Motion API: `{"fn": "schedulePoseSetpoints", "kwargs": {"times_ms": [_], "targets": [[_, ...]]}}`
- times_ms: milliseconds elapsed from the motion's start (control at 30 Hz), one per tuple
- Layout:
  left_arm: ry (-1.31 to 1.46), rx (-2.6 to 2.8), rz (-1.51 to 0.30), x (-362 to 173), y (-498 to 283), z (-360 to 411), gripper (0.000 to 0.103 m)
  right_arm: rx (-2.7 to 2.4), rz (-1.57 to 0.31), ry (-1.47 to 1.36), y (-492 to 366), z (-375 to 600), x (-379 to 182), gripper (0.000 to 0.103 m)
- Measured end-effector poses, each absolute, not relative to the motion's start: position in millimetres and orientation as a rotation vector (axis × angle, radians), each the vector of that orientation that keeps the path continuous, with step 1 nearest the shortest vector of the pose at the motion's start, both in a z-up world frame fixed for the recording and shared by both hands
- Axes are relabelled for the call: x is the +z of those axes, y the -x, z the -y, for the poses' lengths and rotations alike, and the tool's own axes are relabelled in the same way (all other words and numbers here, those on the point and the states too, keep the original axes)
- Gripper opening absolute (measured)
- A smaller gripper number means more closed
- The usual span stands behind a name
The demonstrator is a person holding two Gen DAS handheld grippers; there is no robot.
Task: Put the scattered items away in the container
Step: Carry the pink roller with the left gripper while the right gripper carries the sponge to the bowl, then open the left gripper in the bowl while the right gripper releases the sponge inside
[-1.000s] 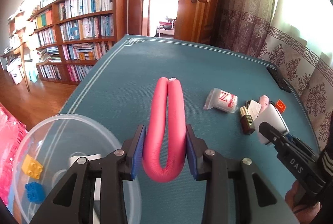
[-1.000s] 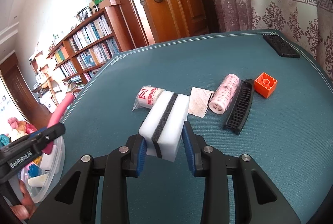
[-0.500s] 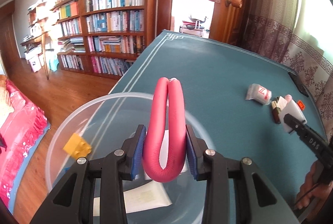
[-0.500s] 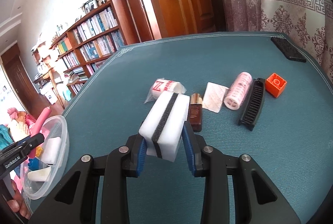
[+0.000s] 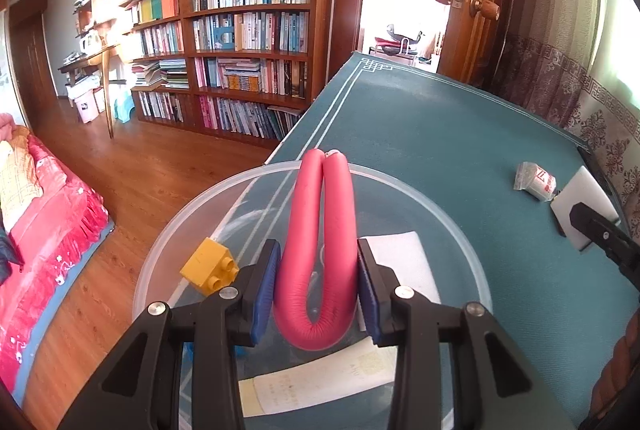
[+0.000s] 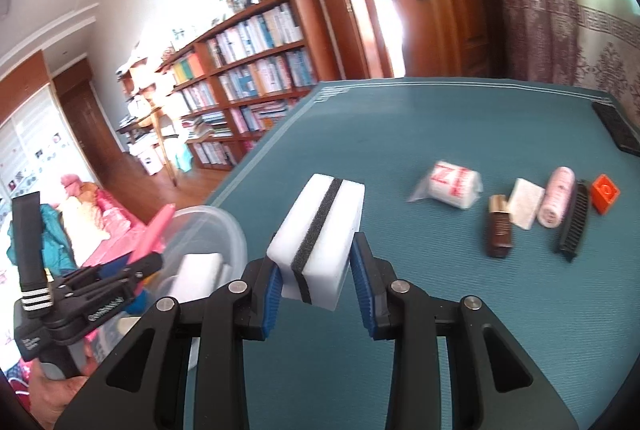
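My left gripper (image 5: 316, 294) is shut on a folded pink foam roller (image 5: 320, 254) and holds it above the clear plastic bowl (image 5: 460, 226). Inside the bowl lie a yellow toy brick (image 5: 208, 266), a white block (image 5: 400, 258) and a white tube (image 5: 320, 382). My right gripper (image 6: 318, 290) is shut on a white sponge with a black stripe (image 6: 320, 230), lifted over the teal table (image 6: 440, 310) to the right of the bowl (image 6: 228, 230). The left gripper (image 6: 120, 270) with the pink roller (image 6: 156, 230) shows at the left of the right wrist view.
On the table's right lie a wrapped white roll (image 6: 452, 182), a brown bottle (image 6: 498, 230), a white sachet (image 6: 524, 202), a pink hair roller (image 6: 556, 202), a black comb (image 6: 574, 222), an orange brick (image 6: 604, 192) and a black remote (image 6: 618, 130). The bowl sits at the table's left edge.
My left gripper has carried the pink roller left from the open table to above the bowl. My right gripper has swung left with the sponge toward the bowl.
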State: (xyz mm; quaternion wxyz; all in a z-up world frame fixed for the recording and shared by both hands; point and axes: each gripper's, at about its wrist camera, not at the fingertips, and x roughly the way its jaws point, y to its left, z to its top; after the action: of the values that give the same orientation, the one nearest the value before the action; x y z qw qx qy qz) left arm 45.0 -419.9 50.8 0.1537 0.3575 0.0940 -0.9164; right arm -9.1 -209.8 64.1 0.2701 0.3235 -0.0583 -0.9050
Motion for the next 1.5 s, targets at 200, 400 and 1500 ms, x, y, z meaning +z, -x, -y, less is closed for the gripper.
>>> {"fn": "schedulePoseSetpoints", "kwargs": {"times_ms": [200, 400, 1500], "targets": [[-1.034, -2.616, -0.331, 48, -50, 431, 0.074, -2.362, 0.128, -0.869, 0, 238, 65, 0.035], [-1.004, -2.611, -0.34, 54, -58, 438, 0.081, -2.313, 0.111, -0.879, -8, 255, 62, 0.035], [-0.929, -2.478, -0.477, 52, -91, 489, 0.085, -1.964, 0.033, -1.024, -30, 334, 29, 0.04]]}}
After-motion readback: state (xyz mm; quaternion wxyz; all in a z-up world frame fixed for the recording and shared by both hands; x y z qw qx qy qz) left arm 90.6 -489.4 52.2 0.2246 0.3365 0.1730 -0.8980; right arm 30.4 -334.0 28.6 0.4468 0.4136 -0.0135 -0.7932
